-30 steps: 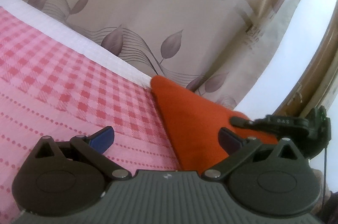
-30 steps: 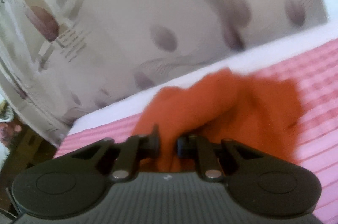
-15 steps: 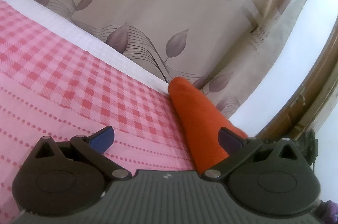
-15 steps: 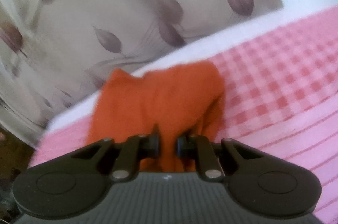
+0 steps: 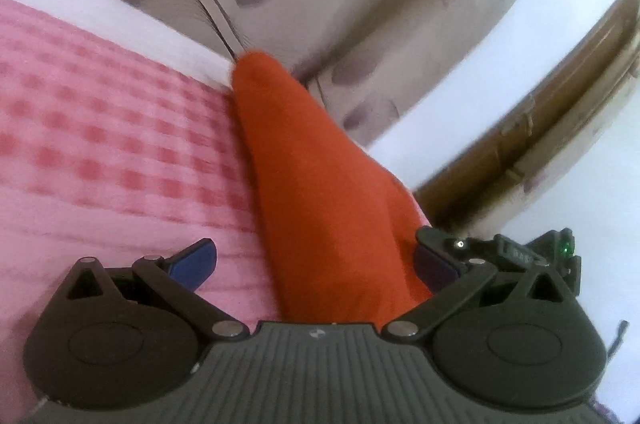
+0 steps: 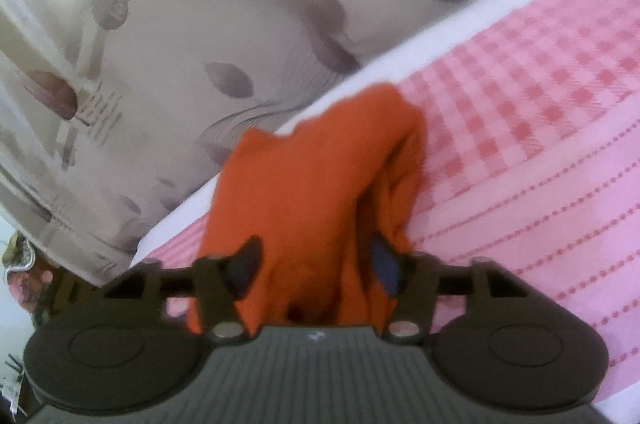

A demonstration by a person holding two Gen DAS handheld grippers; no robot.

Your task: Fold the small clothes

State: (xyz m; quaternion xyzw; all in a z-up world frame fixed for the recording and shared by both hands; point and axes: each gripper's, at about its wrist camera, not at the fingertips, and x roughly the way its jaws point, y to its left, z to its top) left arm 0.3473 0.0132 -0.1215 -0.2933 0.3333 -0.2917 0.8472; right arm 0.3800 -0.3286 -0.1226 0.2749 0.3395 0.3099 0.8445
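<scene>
The orange garment (image 6: 320,192) lies on the bed (image 6: 540,128), its long axis running toward the bed's white far edge. The right claw (image 6: 316,264) is opening with the cloth loose between its pads; the left claw (image 5: 316,260) stands wide open.

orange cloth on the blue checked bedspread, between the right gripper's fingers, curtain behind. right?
Not quite: the bedspread is pink checked, not blue, as the right wrist view shows. The rest holds: the orange cloth lies on it between the right gripper fingers, whose jaws are opening, and the leaf-print curtain hangs behind.
</scene>
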